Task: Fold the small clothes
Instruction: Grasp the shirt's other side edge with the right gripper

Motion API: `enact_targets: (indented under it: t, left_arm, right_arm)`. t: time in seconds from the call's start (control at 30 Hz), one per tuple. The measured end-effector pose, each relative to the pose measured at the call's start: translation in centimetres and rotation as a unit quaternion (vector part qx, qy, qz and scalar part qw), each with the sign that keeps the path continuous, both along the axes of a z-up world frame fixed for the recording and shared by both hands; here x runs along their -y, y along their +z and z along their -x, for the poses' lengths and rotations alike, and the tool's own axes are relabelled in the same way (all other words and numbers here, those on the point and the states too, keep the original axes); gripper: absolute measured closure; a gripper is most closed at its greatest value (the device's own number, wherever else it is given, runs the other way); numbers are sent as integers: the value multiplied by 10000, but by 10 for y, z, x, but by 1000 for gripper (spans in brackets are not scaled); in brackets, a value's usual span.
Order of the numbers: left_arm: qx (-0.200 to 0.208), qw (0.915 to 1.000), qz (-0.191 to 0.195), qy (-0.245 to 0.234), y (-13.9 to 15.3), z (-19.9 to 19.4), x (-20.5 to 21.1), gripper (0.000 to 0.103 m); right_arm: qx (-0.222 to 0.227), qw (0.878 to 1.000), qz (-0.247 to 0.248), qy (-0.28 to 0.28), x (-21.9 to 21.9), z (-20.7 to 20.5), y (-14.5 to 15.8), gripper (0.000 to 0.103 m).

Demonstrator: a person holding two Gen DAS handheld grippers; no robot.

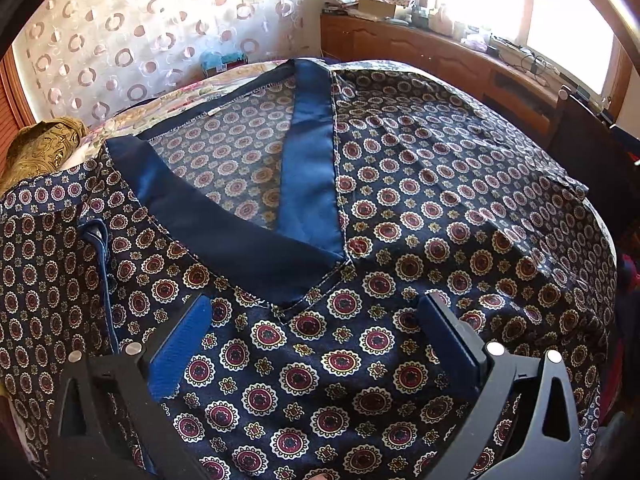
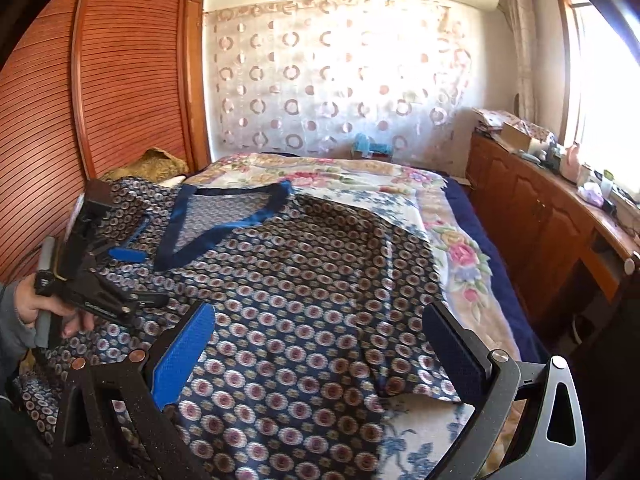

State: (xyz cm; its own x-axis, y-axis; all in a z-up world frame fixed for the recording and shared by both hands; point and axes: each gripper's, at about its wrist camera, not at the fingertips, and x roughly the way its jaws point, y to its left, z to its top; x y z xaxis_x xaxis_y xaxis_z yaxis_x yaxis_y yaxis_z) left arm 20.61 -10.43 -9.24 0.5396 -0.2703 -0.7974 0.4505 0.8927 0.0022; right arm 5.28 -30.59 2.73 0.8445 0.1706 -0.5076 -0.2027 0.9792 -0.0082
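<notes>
Though both claws hover: neither grips cloth.
Left claw point(image 1: 316, 320): released, just near of the top's point(image 1: 400, 208) collar point(image 1: 240, 240).
Right claw point(image 2: 320, 344): released, over its near hem.

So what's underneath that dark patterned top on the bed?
The patterned top lies on a floral bedspread, which shows past its far and right edges. A navy sheet peeks out beyond that. What lies directly beneath the top is covered.

A bed point(image 2: 472, 216) with a floral bedspread point(image 2: 440, 240) carries a patterned navy top point(image 2: 304, 280) spread flat
</notes>
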Motion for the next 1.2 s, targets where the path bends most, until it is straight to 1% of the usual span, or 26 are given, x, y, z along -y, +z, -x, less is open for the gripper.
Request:
enact_targets:
  t: [0.23,0.43,0.57,0.73,0.8,0.87,0.9,0.97,1.0,1.03,1.07,1.1,1.2]
  left_arm:
    - [-1,10000,0,0,0,0,0,0]
    - [-1,10000,1,1,0,0,0,0]
    - [-1,10000,0,1,0,0,0,0]
    - [-1,10000,0,1,0,0,0,0]
    - [0,10000,0,1,0,0,0,0]
    - [0,10000,1,1,0,0,0,0]
    - [0,10000,1,1,0,0,0,0]
    - [0,10000,0,1,0,0,0,0]
    - [0,10000,0,2,0,0,0,0]
    - [0,10000,0,1,0,0,0,0]
    - [0,10000,0,2,0,0,0,0]
    - [-1,10000,1,2,0,0,0,0]
    - [-1,10000,1,2,0,0,0,0]
  right_arm:
    - [-291,9990,-12,-343,29,-15,-15,0]
    - [-677,9957,-118,-623,64,-34,-34,0]
    - [-1021,9920,-257,-699,84,-48,-46,0]
    - [-1237,9881,-583,-709,108,-57,-53,4]
    - [-1311,9864,-738,-664,116,-62,-56,7]
    - [-1417,9841,-879,-615,122,-62,-58,17]
    - [-1449,9825,-1028,-554,126,-63,-59,18]
    - [-1482,9799,-1258,-457,133,-59,-60,29]
    - [-1486,9790,-1328,-422,136,-58,-59,31]
    - [-1495,9785,-1372,-376,138,-58,-58,36]
    - [-1495,9780,-1421,-321,140,-57,-58,43]
    - [-1493,9778,-1436,-305,139,-55,-57,47]
    - [-1457,9800,-1296,-388,142,-52,-54,55]
